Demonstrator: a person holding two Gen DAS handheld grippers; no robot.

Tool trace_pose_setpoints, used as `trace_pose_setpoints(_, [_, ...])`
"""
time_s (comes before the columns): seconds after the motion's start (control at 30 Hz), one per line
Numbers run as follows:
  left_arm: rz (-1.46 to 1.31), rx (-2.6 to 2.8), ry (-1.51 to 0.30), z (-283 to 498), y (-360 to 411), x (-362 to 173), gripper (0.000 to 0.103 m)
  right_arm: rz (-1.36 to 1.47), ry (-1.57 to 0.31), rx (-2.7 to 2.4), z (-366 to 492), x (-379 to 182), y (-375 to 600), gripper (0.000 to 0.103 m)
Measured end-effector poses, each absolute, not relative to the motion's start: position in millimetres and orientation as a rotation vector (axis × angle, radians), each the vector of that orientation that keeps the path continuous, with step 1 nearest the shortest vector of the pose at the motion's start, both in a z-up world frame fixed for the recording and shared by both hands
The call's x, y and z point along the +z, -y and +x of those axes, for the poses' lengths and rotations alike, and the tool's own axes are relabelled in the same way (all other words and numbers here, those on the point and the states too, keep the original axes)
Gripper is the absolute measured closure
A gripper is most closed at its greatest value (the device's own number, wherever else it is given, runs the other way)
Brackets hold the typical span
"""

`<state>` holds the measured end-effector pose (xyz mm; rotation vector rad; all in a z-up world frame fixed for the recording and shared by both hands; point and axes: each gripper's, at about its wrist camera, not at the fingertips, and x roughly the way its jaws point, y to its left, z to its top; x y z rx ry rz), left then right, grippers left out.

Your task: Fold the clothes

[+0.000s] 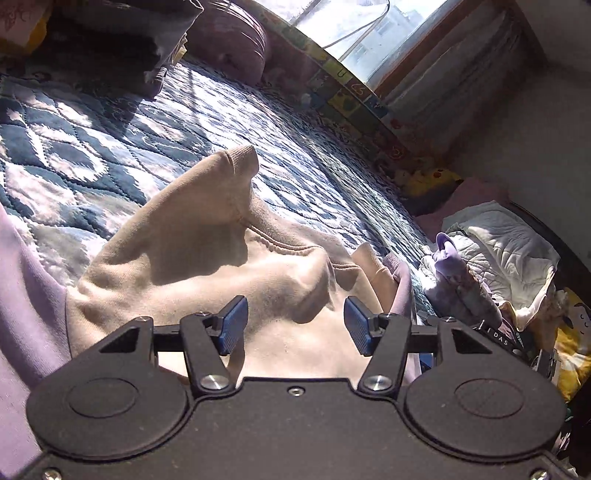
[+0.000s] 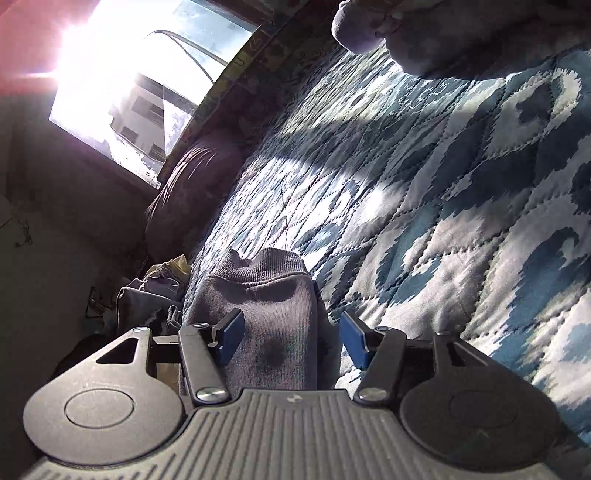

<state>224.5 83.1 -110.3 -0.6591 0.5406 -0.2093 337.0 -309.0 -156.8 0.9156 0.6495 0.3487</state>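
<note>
A beige sweatshirt [image 1: 207, 258] lies bunched on the blue and white quilted bedspread [image 1: 110, 140], one ribbed corner poking up. My left gripper [image 1: 295, 325] hovers open just over it, blue pads [image 1: 234, 323] spread apart with cloth beneath but nothing pinched. A lavender garment [image 1: 26, 295] lies at its left. In the right wrist view a grey-purple ribbed cuff or hem [image 2: 269, 295] sits between the spread fingers of my right gripper [image 2: 291, 338], which stands open. The cuff touches the left pad [image 2: 231, 336] only.
A dark pile of clothes [image 1: 122, 40] and a purple pillow [image 1: 229, 40] lie at the bed's far end under the window [image 1: 369, 29]. A white quilted jacket and a lilac garment [image 1: 480, 258] are heaped at the right. A colourful patterned border [image 1: 351, 96] runs along the bed's far edge.
</note>
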Motion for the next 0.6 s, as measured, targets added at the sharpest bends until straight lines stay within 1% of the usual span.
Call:
trace_pose_setpoints(0.1, [-0.690,-0.224,-0.522,224.6,-90.8,-108.4,0.046,0.946,-0.679,0.356,359.9,-163.2,308.7,0.056])
trace_pose_setpoints(0.2, [-0.703,-0.230,-0.516,224.3,-93.9,-107.1,0.046,0.950,-0.699,0.357,371.5,-163.9,304.5,0.059])
trace_pose_setpoints(0.27, [-0.710,-0.233,-0.512,224.1,-95.7,-106.2,0.046,0.944,-0.711,0.351,374.6,-161.4,300.2,0.067])
trace_pose_setpoints(0.3, [-0.714,-0.235,-0.511,224.0,-96.6,-105.8,0.046,0.941,-0.717,0.347,375.8,-159.9,298.1,0.086])
trace_pose_setpoints(0.33, [-0.718,-0.236,-0.509,223.9,-97.5,-105.4,0.046,0.921,-0.709,0.328,373.8,-156.0,296.2,0.099])
trace_pose_setpoints(0.6, [-0.698,-0.248,-0.506,217.6,-96.0,-100.6,0.047,0.815,-0.520,0.224,322.4,-102.6,318.8,0.099])
